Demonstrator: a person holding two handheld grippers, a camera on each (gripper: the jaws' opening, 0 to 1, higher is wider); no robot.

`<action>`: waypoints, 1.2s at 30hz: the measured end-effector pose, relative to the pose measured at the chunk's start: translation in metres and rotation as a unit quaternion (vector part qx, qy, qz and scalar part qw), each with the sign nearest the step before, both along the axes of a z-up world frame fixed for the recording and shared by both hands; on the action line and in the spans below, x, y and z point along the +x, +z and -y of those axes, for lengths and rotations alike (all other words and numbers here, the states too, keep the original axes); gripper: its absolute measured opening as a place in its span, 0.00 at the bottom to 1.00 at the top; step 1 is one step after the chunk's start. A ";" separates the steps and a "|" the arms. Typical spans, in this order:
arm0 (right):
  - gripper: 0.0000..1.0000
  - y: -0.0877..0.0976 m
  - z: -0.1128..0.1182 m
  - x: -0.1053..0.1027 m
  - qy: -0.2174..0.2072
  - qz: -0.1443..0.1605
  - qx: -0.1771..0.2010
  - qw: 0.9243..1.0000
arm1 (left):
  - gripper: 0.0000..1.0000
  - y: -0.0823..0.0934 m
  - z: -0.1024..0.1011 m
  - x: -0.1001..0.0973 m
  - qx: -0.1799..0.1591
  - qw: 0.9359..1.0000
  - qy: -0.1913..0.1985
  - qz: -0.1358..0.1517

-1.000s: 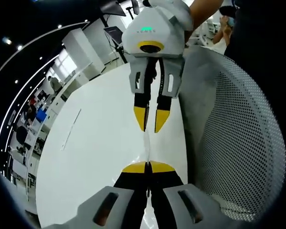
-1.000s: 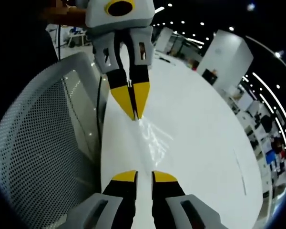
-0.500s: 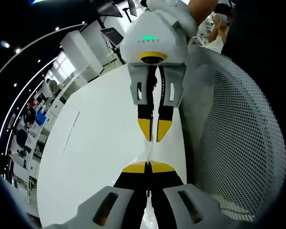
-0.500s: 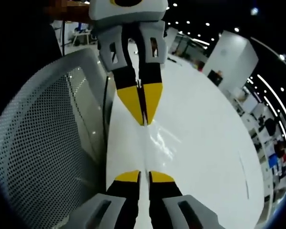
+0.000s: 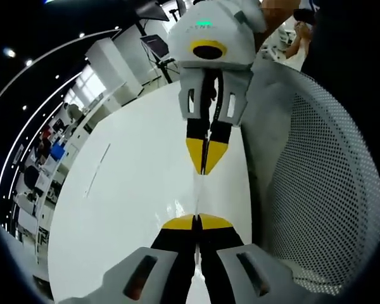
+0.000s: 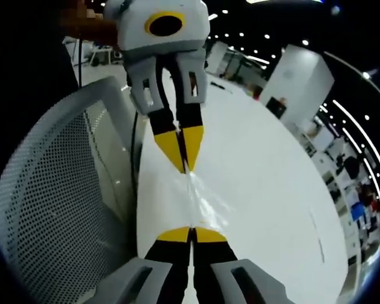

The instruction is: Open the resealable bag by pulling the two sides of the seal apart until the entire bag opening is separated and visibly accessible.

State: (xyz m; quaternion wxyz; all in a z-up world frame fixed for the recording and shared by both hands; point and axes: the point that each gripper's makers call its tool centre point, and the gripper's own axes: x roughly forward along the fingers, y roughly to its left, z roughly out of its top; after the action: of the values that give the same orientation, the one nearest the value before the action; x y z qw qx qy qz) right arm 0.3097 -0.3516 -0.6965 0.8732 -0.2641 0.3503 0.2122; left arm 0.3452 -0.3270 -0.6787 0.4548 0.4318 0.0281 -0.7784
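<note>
- Left gripper (image 5: 197, 219): seen at the bottom of the left gripper view; yellow-tipped jaws pressed together on the near edge of the clear resealable bag (image 5: 198, 193).
- Right gripper (image 5: 204, 170): entered the same view from above, pointing toward the left gripper; yellow tips closed to a point on the far edge of the bag.
- Resealable bag: transparent film, hard to make out; stretched as a narrow glossy strip between the two sets of tips, above the white table (image 5: 133, 202).
- Right gripper view: own jaws (image 6: 191, 233) closed at the bottom, pinching one edge of the bag (image 6: 199, 202); film visible as a crinkled, light-catching band running up to the opposing tips.
- Left gripper (image 6: 182, 166) in the right gripper view: descended from the top, white body above grey fingers; yellow tips shut on the other edge of the bag.
- Seal state: could not be told from either view whether separated or joined; film too clear and too thin.
- Table: white, glossy, rounded edge; thin dark line marked on its surface, well apart from the bag.
- Mesh chair back (image 5: 316, 190): grey, perforated, just beside the table edge; shown also in the right gripper view (image 6: 57, 209).
- Background: large hall with ceiling spot lights, white partitions and desks, blurred by distance.
- Person's hand (image 5: 275, 9): gripped the right gripper's white body at the top of the left gripper view.
</note>
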 end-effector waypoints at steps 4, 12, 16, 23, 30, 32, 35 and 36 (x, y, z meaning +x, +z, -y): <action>0.00 0.003 -0.007 -0.001 0.013 -0.001 -0.010 1.000 | 0.00 -0.006 -0.003 0.004 0.012 1.000 0.008 0.006; 0.00 0.005 -0.024 -0.001 0.023 0.000 -0.004 1.000 | 0.00 -0.014 -0.010 0.014 0.035 0.998 0.042 -0.005; 0.00 0.003 -0.027 -0.001 0.028 -0.002 -0.003 1.000 | 0.02 -0.011 -0.015 0.014 0.038 0.998 0.041 -0.007; 0.00 0.001 -0.026 -0.001 0.027 -0.006 -0.006 1.000 | 0.12 0.007 -0.019 0.003 0.032 0.998 0.040 -0.043; 0.00 -0.004 -0.029 -0.003 0.059 -0.009 -0.046 0.997 | 0.13 0.018 -0.011 -0.008 0.022 0.997 0.038 -0.064; 0.00 -0.004 -0.030 -0.004 0.062 -0.010 -0.045 0.997 | 0.13 0.019 -0.008 -0.009 0.022 0.996 0.040 -0.072; 0.00 -0.004 -0.033 -0.004 0.066 -0.010 -0.043 0.997 | 0.12 0.022 -0.002 -0.010 0.019 0.995 0.044 -0.082; 0.00 -0.003 -0.034 -0.004 0.069 -0.009 -0.043 0.997 | 0.11 0.022 -0.001 -0.011 0.020 0.995 0.044 -0.085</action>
State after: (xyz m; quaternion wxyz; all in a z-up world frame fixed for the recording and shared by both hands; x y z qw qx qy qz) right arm 0.3059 -0.3172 -0.6999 0.8410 -0.3228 0.3482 0.2594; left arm 0.3345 -0.3265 -0.6567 0.4755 0.3714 0.1014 -0.7910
